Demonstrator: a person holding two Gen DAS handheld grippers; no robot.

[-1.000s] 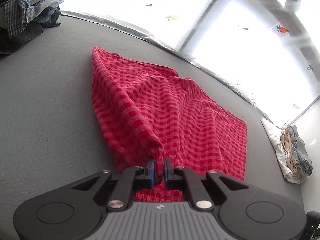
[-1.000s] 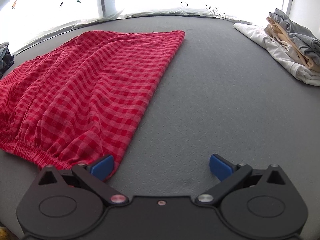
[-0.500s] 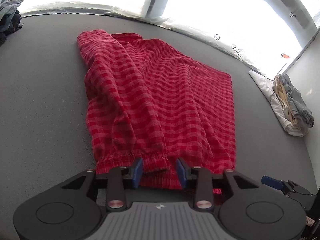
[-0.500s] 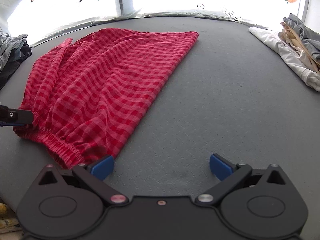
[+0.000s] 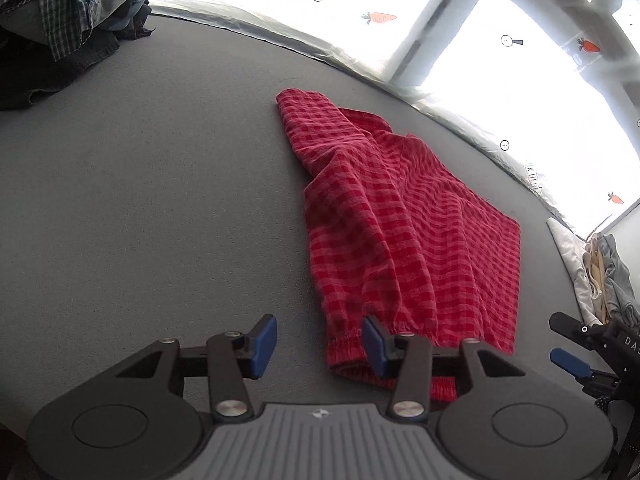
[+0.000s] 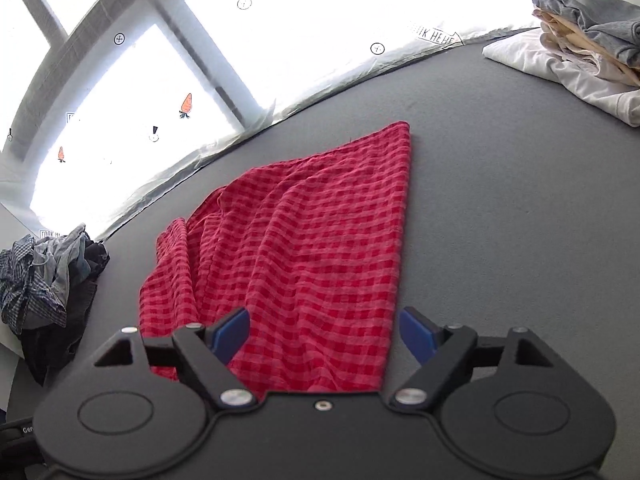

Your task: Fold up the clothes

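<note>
A red checked garment (image 5: 400, 240) with an elastic waistband lies rumpled on the grey table (image 5: 140, 200). My left gripper (image 5: 318, 346) is at the near edge with its jaws opening. Only bare table lies between them, and the waistband corner (image 5: 348, 344) sits beside the right pad (image 5: 376, 346). In the right wrist view the same garment (image 6: 312, 248) spreads under my right gripper (image 6: 324, 336). Its jaws are closing and straddle the cloth's near right part, and the pads (image 6: 418, 338) do not press on it. The right gripper's tip (image 5: 570, 360) shows at the far right of the left wrist view.
A heap of unfolded dark and plaid clothes (image 5: 60, 20) sits at the table's far left corner (image 6: 48, 280). A folded stack of white, beige and grey pieces (image 6: 580, 52) lies at the far right (image 5: 600, 272). Bright windows run behind the table's far edge.
My left gripper let go of the waistband, opened and shifted left off the cloth. My right gripper rose, rolled, moved over the garment's right part and narrowed.
</note>
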